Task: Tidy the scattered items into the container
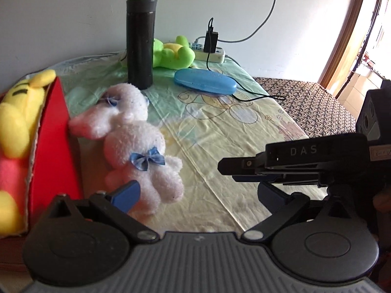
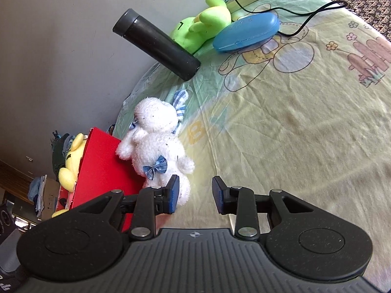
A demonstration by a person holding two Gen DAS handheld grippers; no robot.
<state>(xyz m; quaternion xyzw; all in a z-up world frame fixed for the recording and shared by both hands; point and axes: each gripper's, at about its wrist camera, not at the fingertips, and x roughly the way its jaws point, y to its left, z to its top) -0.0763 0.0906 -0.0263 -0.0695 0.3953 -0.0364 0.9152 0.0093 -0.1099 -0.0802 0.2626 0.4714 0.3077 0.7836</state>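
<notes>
At the tabletop's left edge stood a red box (image 1: 55,131) with a yellow plush (image 1: 17,112) already inside, its ear poking over the rim. Against the box's right wall leaned a white bunny (image 1: 132,134): fluffy, slightly grubby pile flecked with dark specks, a blue checked bow at its neck, blue checked trim at the ears, one arm touching the box. Behind it, toward the back edge, a black flask (image 1: 140,41) stood upright. A green plush (image 1: 171,52) lay just right of the flask, with a blue case (image 1: 205,81) in front of it and a white power strip (image 1: 211,52) at the back right corner, a black cable trailing off it over the cartoon-printed cloth (image 1: 232,127).

The left claw (image 1: 198,194) stood wide and empty, its left finger just in front of the bunny's leg. The right claw (image 2: 195,194) was partly parted and empty, its left finger (image 2: 172,194) beside the bunny's foot; whether it touched, I could not tell.
</notes>
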